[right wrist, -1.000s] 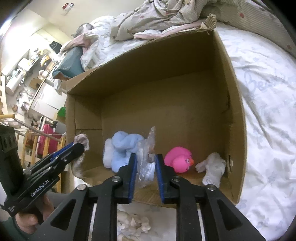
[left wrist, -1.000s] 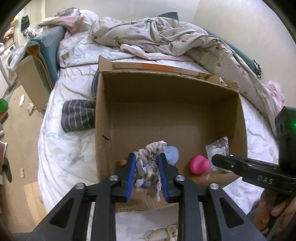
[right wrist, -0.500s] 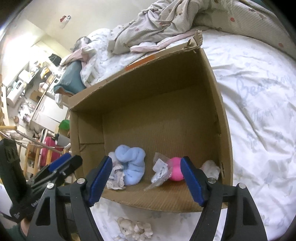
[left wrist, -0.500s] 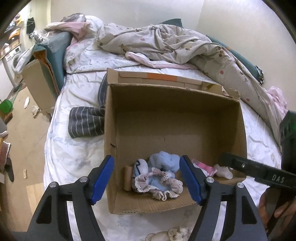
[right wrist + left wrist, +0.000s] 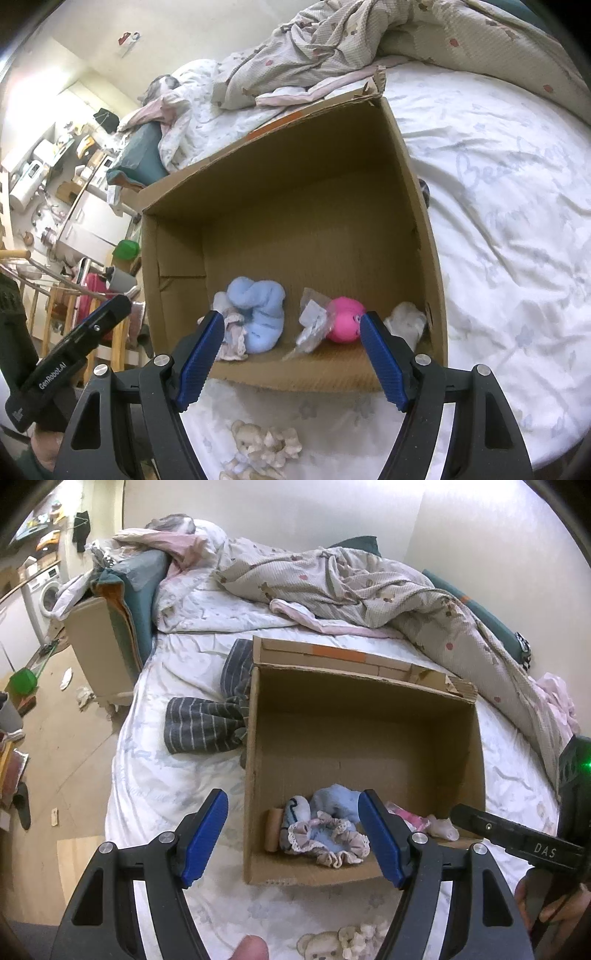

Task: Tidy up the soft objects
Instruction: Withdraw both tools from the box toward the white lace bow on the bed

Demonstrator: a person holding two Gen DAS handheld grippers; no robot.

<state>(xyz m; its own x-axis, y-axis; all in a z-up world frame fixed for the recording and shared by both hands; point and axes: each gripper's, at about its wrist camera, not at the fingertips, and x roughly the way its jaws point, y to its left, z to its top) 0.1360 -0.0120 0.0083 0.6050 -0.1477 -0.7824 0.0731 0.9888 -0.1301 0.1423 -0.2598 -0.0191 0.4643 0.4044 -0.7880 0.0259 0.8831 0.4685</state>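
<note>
An open cardboard box (image 5: 369, 738) (image 5: 317, 206) stands on the bed. On its floor near the front lie a frilly scrunchie (image 5: 328, 843), a light blue cloth bundle (image 5: 260, 314) (image 5: 338, 797), a clear plastic packet (image 5: 312, 326), a pink rubber toy (image 5: 345, 325) and a white cloth (image 5: 406, 319). My left gripper (image 5: 293, 840) is open and empty above the box's front edge. My right gripper (image 5: 291, 360) is open and empty, also at the front edge.
A grey striped garment (image 5: 203, 727) lies left of the box. A rumpled quilt (image 5: 351, 587) is piled behind it. A small beige plush piece (image 5: 264, 446) lies on the white sheet in front of the box. The floor and furniture are off the bed's left side.
My left gripper opened and dropped the scrunchie into the box. My right gripper opened and dropped the plastic packet beside the pink toy. Both pulled back and up from the box.
</note>
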